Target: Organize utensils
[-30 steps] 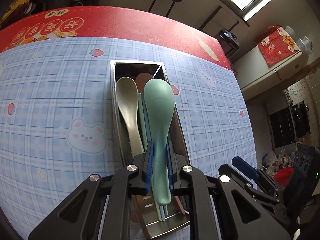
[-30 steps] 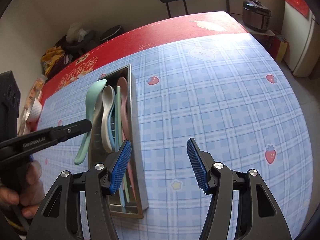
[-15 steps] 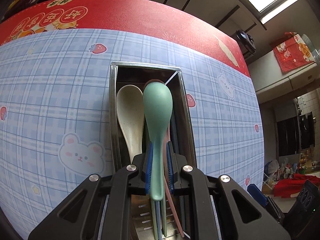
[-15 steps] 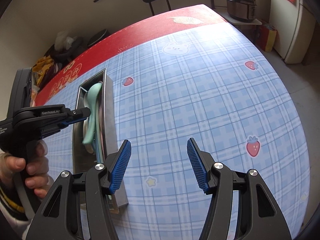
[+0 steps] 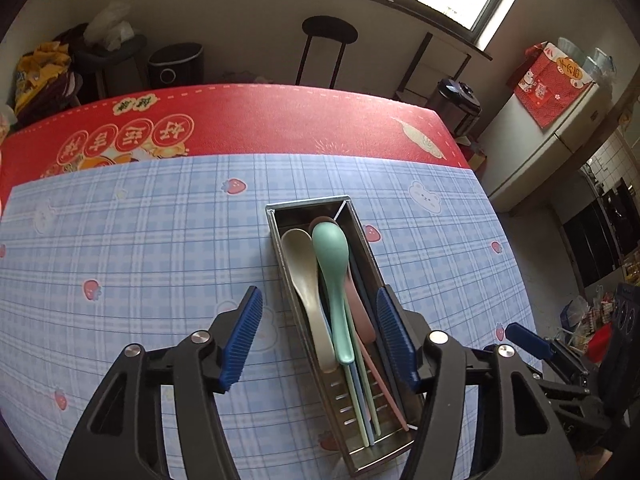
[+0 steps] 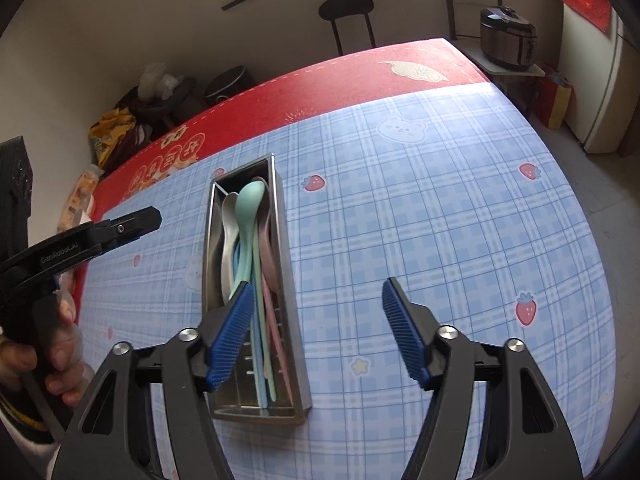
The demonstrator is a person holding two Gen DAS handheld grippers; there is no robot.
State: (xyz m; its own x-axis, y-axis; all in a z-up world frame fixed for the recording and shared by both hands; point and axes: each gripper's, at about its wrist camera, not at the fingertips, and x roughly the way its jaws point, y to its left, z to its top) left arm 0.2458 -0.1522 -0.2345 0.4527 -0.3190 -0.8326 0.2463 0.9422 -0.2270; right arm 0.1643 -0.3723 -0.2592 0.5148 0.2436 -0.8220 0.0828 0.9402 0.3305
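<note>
A narrow steel utensil tray (image 5: 362, 236) (image 6: 294, 320) lies on the blue checked tablecloth. In it lie a green spoon (image 5: 334, 264) (image 6: 247, 216), a cream spoon (image 5: 302, 268) (image 6: 228, 224), a pink spoon (image 5: 360, 312) (image 6: 266, 252) and pastel chopsticks (image 5: 362, 396). My left gripper (image 5: 318, 338) is open and empty, above the tray's near half, its fingers either side of the spoon handles. My right gripper (image 6: 316, 334) is open and empty, over the tray's right wall and the cloth beside it.
The table has a red band (image 5: 240, 120) along its far side. A stool (image 5: 330, 52), a rice cooker (image 6: 506, 38) and bags stand beyond the table. The left gripper's body and the holding hand (image 6: 60, 320) show at the left of the right wrist view.
My left gripper opened and let go of the green spoon, which now lies in the tray on the other spoons. The left gripper drew back and up.
</note>
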